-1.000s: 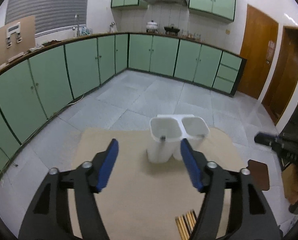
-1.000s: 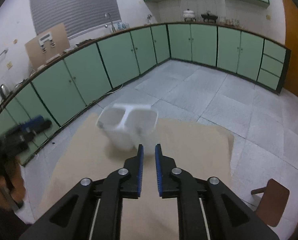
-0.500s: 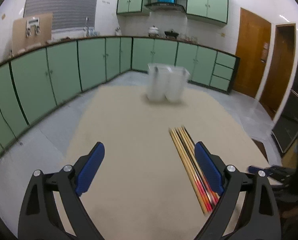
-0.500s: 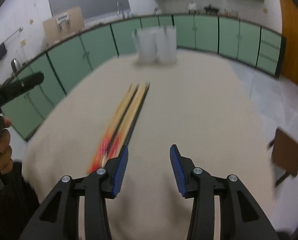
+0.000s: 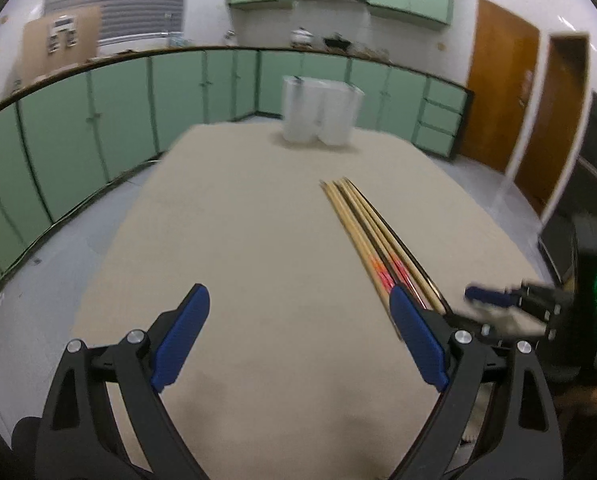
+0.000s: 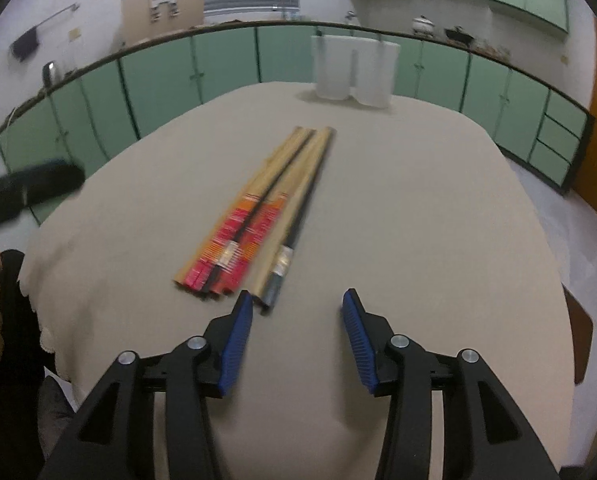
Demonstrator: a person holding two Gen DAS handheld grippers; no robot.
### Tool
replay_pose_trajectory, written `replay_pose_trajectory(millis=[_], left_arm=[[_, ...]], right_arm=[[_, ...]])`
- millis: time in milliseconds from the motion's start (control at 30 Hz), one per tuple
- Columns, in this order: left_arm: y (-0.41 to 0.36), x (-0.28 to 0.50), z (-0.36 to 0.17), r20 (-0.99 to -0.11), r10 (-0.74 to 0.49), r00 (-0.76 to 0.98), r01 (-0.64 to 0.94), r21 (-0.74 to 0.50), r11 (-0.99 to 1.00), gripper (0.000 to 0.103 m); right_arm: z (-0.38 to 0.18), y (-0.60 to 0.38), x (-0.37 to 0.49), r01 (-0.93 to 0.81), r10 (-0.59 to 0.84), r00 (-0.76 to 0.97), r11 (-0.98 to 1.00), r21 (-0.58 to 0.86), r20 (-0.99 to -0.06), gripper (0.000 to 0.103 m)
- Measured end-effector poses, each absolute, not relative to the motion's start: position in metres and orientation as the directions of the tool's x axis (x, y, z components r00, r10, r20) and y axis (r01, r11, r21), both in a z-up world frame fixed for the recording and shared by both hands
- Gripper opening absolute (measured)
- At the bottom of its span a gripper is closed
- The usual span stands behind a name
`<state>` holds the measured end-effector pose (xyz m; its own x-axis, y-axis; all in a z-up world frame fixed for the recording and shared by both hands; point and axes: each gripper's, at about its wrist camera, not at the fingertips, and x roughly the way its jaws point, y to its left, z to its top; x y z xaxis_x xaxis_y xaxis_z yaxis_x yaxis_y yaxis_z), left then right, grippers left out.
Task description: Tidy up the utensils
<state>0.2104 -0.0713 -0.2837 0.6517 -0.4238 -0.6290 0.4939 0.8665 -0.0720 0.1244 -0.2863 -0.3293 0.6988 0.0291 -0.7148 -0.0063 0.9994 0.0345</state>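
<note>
Reading the setup: both tools hang low over the bench, nothing picked up yet.
Bench (image 6: 438, 208): covered in a beige cloth, carrying only the task's things.
Chopsticks (image 6: 258, 216): a bundle lying flat near the middle of the bench, side by side and parallel, thick decorated ends toward the person, thin tips toward the far edge. Laid this way, the thick ends are the near, easy place to grip.
Holder (image 6: 354, 70): a white two-compartment container standing upright at the far edge, well apart from the chopsticks. From this low angle I cannot tell what is inside either compartment.
Right tool (image 6: 297, 338): jaws partly apart, having just been opening, nothing between them. Its left pad sits just beside the near ends of the chopsticks, the gap itself offset to their right.
Left tool (image 5: 298, 338): jaws spread wide, having just been opening, empty. The chopsticks (image 5: 372, 240) lie near its right pad, outside the gap.
Right tool seen from left view (image 5: 486, 295): blurred, low at the bench's right side.
Judgement, step: approach for the first pick; sorting not yet begun.
Judgement, next move: right tool probably needs a shift leftward to straddle the thick ends.
Risk: the sticks lie touching, so a pinch may take several or scatter them.
</note>
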Motion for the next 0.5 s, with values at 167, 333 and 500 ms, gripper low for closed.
replay_pose_trajectory(millis=[167,333,500], left_arm=[[-0.100,0.205,-0.310,-0.680,-0.434,0.591,0.552,-0.052,0.832,0.089],[-0.122,0.207,-0.326,-0.712,-0.408,0.571,0.587,0.007,0.809,0.089],[-0.131,0.214,-0.341,-0.735,-0.362,0.573,0.569,0.038,0.822,0.090]], right_arm=[[-0.329,-0.301,0.110,0.009,0.029,0.702,0.999,0.050,-0.711,0.049],[-0.329,-0.300,0.113,0.000,0.041,0.707,0.998,0.058,-0.706,0.050],[-0.329,-0.309,0.112,0.021,0.044,0.708,0.996,0.083,-0.704,0.050]])
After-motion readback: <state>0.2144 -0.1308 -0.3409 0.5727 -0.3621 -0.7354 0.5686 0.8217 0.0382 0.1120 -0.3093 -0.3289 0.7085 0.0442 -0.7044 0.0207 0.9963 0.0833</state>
